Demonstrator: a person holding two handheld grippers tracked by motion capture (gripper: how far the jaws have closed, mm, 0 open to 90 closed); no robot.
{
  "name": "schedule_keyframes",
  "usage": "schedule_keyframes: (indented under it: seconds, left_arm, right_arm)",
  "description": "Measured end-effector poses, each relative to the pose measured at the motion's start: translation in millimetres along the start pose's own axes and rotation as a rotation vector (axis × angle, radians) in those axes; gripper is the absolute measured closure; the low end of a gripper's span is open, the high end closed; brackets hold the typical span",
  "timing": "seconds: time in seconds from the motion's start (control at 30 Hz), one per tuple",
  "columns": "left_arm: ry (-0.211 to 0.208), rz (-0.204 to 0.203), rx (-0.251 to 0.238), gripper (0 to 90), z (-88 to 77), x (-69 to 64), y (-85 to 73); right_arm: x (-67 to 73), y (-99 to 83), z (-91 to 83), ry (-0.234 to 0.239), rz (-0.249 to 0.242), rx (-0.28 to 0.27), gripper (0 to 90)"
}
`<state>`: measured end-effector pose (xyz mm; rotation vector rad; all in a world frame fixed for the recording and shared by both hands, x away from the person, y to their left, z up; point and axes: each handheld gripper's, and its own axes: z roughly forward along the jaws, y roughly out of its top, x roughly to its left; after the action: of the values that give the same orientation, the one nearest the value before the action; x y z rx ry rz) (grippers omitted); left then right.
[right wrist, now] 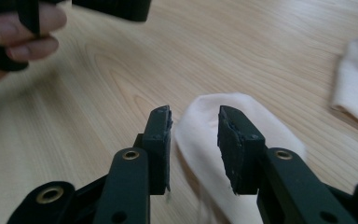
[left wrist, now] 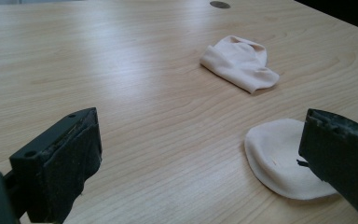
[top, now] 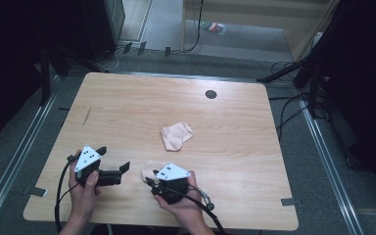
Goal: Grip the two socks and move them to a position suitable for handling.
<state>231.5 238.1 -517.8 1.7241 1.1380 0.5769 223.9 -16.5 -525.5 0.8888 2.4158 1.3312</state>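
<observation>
Closest thing down at the near edge is the right gripper (top: 152,179), held in the person's right hand (top: 186,203), with its jaws partly apart and nothing pinched between them. In the right gripper view the two black jaws sit just over the near sock (right wrist: 223,135), a flat pale one lying on the wooden table (top: 127,103), and I can't tell if the tips are actually touching the fabric. The left gripper (top: 113,162) is just off to the side, jaws spread wide and empty, aimed across the tabletop towards that same sock. A second sock (top: 176,135), kinda bunched up, lies farther out near the middle of the table, apart from the first one.
</observation>
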Motion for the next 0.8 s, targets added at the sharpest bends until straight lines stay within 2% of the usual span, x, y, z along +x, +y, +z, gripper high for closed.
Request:
schedule_keyframes:
  seconds: [0.07,0.1,0.13,0.2,0.23,0.27,0.3,0.33,0.37,0.43,0.53,0.57,0.6,0.63,0.7,0.73,0.77,0.8]
  left_arm:
    - [0.002,-0.005,-0.002,0.0,-0.7,1.0,0.0]
    - [0.001,-0.010,-0.003,0.0,-1.1,1.9,-0.3]
    - [0.000,-0.010,-0.001,0.0,-1.2,2.2,-0.6]
    - [0.000,-0.010,0.003,0.0,-0.8,1.7,-1.4]
    - [0.000,-0.005,0.006,0.0,-0.2,1.2,-2.1]
    - [0.000,-0.005,0.006,0.0,-0.2,1.2,-2.1]
    - [-0.001,-0.005,0.008,0.0,0.1,0.8,-2.3]
    - [-0.001,-0.002,0.010,0.0,0.3,0.8,-2.4]
    - [-0.002,-0.002,0.012,0.0,0.6,0.6,-2.5]
    - [-0.003,-0.002,0.011,0.0,0.3,0.5,-2.5]
    - [-0.020,0.002,0.007,0.1,0.4,0.3,-2.5]
    - [-0.042,0.009,-0.003,3.3,1.0,-1.5,-2.7]
    - [-0.042,0.009,-0.003,6.9,1.0,-1.5,-2.7]
    - [-0.052,0.021,-0.008,6.9,1.4,-2.9,-2.7]
    - [-0.098,0.054,-0.011,14.0,3.0,-5.9,-2.6]
    - [-0.175,0.117,0.000,14.5,5.5,-10.7,-3.0]
    - [-0.202,0.168,0.006,14.6,6.6,-13.5,-3.7]
    - [-0.202,0.168,0.006,14.6,6.6,-13.5,-3.7]
  right_arm:
    - [3.0,0.0,4.2,-0.008,-0.018,0.004,65.0]
    - [7.3,0.3,14.9,-0.036,-0.061,0.028,64.2]
    - [7.3,0.3,14.9,-0.036,-0.061,0.028,64.2]
    - [6.5,0.3,21.8,-0.070,-0.077,0.058,64.2]
    - [4.5,-0.8,26.0,-0.089,-0.067,0.085,68.4]
    - [4.5,-0.8,26.0,-0.089,-0.067,0.085,68.4]
    - [3.0,-2.6,29.2,-0.090,-0.075,0.109,80.1]
    - [3.0,-2.6,29.2,-0.090,-0.075,0.109,80.1]
    - [1.3,-4.4,29.2,-0.090,-0.070,0.104,88.2]
    - [-1.9,-3.7,26.4,-0.052,-0.037,0.091,89.6]
    - [-4.9,-2.3,22.2,-0.036,-0.019,0.075,89.9]
    - [-9.2,-0.1,15.6,-0.015,0.000,0.051,90.0]
    - [-9.2,-0.1,15.6,-0.015,0.000,0.051,90.0]
    - [-10.9,0.9,12.3,-0.009,0.015,0.039,90.0]
    - [-15.5,2.6,6.8,0.018,0.053,0.019,90.0]
    - [-20.9,4.3,0.9,0.062,0.091,-0.003,90.0]
    - [-22.5,4.8,-0.8,0.074,0.089,-0.012,90.0]
    - [-22.5,4.8,-0.8,0.074,0.089,-0.012,90.0]
